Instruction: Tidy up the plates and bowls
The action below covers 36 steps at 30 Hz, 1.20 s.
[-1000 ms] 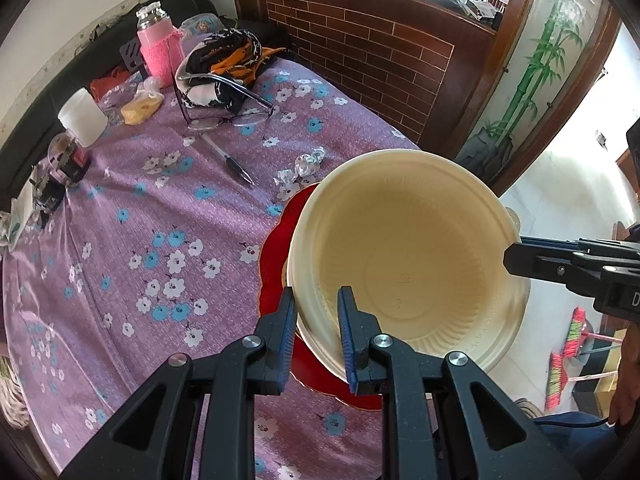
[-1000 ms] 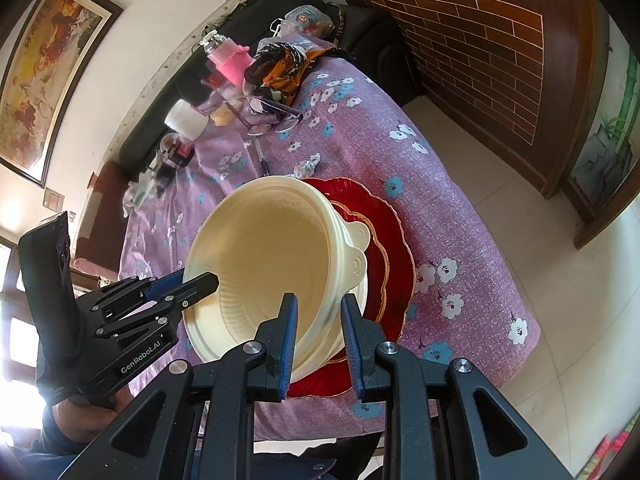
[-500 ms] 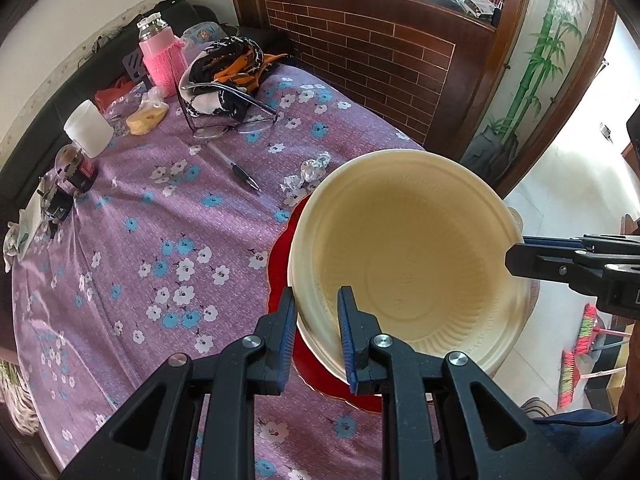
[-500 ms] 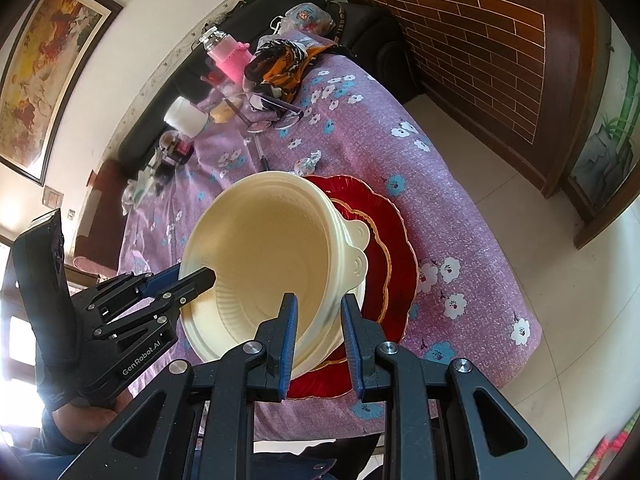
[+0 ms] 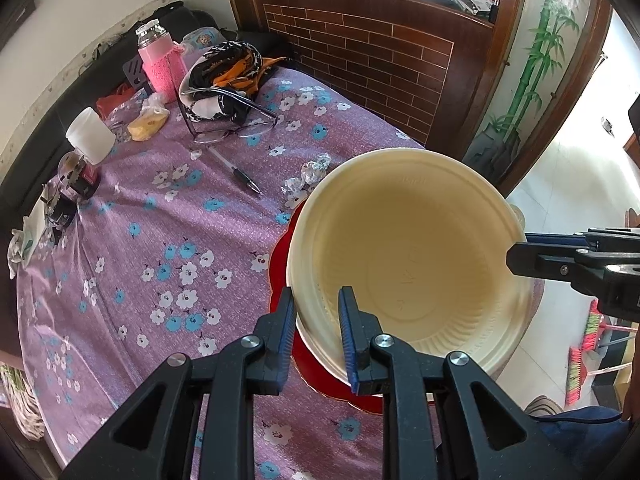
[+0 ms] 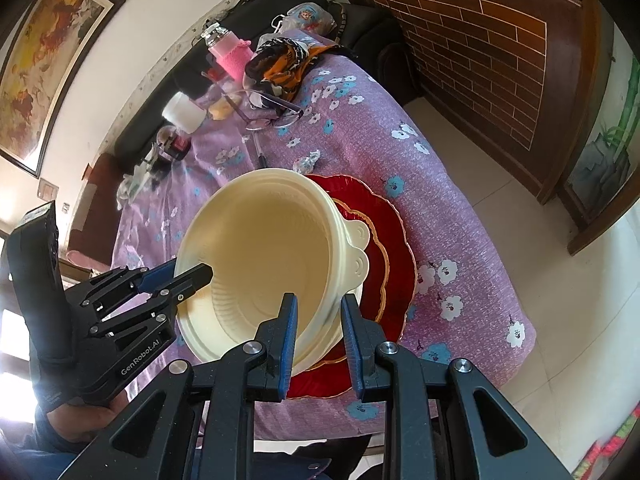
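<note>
A cream plastic bowl (image 5: pixel 408 248) hangs tilted just above red gold-rimmed plates (image 6: pixel 396 240) stacked on the purple flowered tablecloth. My left gripper (image 5: pixel 318 320) is shut on the bowl's near rim, with one finger inside and one outside. Across the bowl my right gripper (image 5: pixel 516 258) pinches the opposite rim. In the right wrist view the right gripper (image 6: pixel 319 320) is shut on the cream bowl (image 6: pixel 260 248), and the left gripper (image 6: pixel 200 272) bites the far rim. Two tab handles (image 6: pixel 360 250) show at the rim, so a second bowl seems nested under it. Most of the red plate (image 5: pixel 280 264) is hidden.
Farther back on the table lie crumpled foil wrappers (image 5: pixel 314 168), a pen (image 5: pixel 240 172), glasses (image 5: pixel 232 128), a patterned scarf (image 5: pixel 228 64), a pink bottle (image 5: pixel 160 60) and a white jar (image 5: pixel 90 136). The plates sit near the table's edge, and a brick-patterned wooden partition (image 5: pixel 380 48) stands beyond.
</note>
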Tool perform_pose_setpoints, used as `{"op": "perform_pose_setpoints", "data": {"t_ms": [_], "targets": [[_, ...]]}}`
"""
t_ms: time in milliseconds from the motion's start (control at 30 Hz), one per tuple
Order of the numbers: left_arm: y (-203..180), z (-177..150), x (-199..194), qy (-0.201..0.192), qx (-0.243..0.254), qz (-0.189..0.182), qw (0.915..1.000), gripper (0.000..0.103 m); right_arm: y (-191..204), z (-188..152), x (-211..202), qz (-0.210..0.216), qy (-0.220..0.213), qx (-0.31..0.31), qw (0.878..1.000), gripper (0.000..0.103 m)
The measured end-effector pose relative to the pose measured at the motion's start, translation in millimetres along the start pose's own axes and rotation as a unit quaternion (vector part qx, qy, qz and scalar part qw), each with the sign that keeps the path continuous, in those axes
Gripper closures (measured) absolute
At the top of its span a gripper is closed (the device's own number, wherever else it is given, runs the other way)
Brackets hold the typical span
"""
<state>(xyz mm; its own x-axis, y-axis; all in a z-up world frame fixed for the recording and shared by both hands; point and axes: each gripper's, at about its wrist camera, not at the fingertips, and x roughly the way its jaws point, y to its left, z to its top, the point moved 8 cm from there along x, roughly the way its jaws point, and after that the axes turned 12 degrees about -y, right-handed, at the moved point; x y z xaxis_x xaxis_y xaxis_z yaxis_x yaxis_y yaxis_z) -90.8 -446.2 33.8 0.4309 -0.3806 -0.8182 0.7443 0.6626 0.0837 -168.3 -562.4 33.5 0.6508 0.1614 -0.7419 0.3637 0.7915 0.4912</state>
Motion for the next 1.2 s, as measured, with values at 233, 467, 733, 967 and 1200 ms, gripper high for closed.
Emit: {"op": "perform_pose_setpoints", "data": {"t_ms": [233,467,733,967,1200], "targets": [[-0.9,-0.6,-0.5,-0.003,0.008,0.003,1.0000,0.082,2.2,-0.5,-0.8,-0.016,-0.002,-0.024,1.000,0.079],[-3.6,-2.3,-0.8,0.002,0.013,0.006,0.9999,0.081,5.7,-1.5,-1.8,-0.034,-0.007,-0.052,0.998,0.077],[-3.5,-2.7,-1.5,0.000,0.018,0.010,0.9998,0.080,8.4,-2.3,-1.8,-0.040,-0.008,-0.062,0.997,0.077],[-3.0,-2.4,-3.8,-0.005,0.023,0.011,0.9996,0.079,9.5,-2.3,-2.6,-0.046,-0.011,-0.072,0.996,0.077],[-6.3,-3.3,-7.2,-0.012,0.028,0.009,0.9995,0.072,13.2,-1.8,-4.3,-0.053,-0.014,-0.080,0.995,0.076]]}}
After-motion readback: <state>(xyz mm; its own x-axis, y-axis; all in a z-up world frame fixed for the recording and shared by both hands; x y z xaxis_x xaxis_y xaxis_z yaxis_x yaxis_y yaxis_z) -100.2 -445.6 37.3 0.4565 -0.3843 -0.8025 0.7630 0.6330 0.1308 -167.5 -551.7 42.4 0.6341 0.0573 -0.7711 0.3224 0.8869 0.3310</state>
